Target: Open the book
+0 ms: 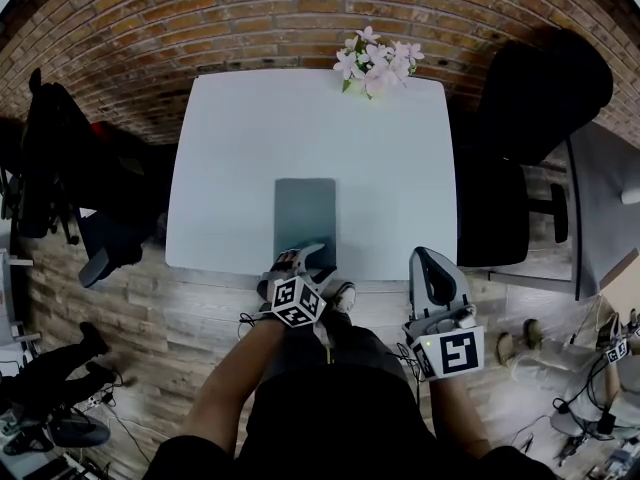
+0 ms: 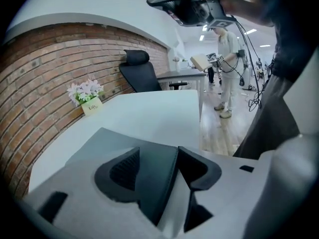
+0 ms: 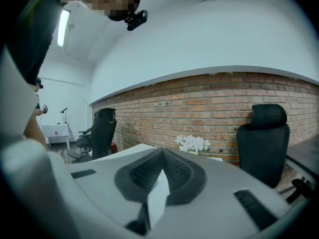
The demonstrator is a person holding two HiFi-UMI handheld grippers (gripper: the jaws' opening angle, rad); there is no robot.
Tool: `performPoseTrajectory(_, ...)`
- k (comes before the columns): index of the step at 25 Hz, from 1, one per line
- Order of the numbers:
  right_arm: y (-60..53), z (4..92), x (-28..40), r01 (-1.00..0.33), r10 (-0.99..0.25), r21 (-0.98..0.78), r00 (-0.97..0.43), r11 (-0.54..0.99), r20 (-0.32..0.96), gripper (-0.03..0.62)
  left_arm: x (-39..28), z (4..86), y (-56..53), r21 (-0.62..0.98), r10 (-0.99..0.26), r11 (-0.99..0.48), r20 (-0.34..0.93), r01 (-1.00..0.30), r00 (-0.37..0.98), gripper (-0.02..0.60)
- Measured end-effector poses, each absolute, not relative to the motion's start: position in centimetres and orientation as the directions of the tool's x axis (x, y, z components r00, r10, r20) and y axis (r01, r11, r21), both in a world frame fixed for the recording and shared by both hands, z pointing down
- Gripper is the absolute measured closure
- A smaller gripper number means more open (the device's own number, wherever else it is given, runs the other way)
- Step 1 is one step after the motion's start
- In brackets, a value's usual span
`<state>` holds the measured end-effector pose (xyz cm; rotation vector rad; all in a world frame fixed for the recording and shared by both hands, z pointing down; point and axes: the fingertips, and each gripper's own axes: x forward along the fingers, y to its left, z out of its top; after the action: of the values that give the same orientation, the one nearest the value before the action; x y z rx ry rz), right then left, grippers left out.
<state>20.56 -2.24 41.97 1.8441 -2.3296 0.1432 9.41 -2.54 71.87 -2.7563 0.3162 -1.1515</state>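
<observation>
A closed grey-green book (image 1: 305, 213) lies flat on the white table (image 1: 230, 168), near the middle of its front edge. My left gripper (image 1: 303, 256) is at the book's near end, tilted down. In the left gripper view its jaws (image 2: 159, 171) stand wide apart, with the book's cover (image 2: 94, 143) and near edge between them and neither pad pressing on it. My right gripper (image 1: 430, 260) hovers at the table's front edge, right of the book. Its pads (image 3: 162, 156) meet at the tips with nothing between them.
A small pot of white flowers (image 1: 375, 60) stands at the table's far edge against the brick wall. A black office chair (image 1: 545, 88) is at the table's right, another black chair (image 3: 99, 133) at its left. A person (image 2: 229, 59) stands farther off on the wood floor.
</observation>
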Motion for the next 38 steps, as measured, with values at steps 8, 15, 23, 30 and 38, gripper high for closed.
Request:
performPoseTrajectory(8, -2.1, 42.4, 20.7, -0.969, -0.953, 0.033, -0.233, 0.243, 0.193, 0.58, 9.5, 72.1, -2.3, -0.205, -0.22, -0.973, 0.682, -0.107, 0.697, 0.393)
performPoseTrajectory(15, -2.3, 42.4, 20.4, -0.964, -0.944, 0.015, -0.255, 0.264, 0.211, 0.58, 9.7, 70.4, -2.3, -0.053, -0.149, -0.987, 0.621, -0.149, 0.769, 0.52)
performPoseTrajectory(23, -3.0, 42.4, 20.1, -0.959, -0.943, 0.034, -0.27, 0.282, 0.196, 0.58, 9.0, 68.1, -3.1, 0.087, -0.165, -0.966, 0.525, -0.245, 0.835, 0.54)
performPoseTrajectory(30, -3.8, 42.5, 18.6, -0.948, -0.929, 0.012, -0.308, 0.317, 0.204, 0.58, 8.3, 64.6, -4.3, 0.133, -0.219, -0.944, 0.427, -0.301, 0.877, 0.54)
performPoseTrajectory(38, -4.7, 42.6, 17.0, -0.938, -0.923, 0.02, -0.337, 0.346, 0.185, 0.58, 5.9, 60.6, -5.4, 0.178, -0.331, -0.901, 0.31, -0.397, 0.891, 0.541)
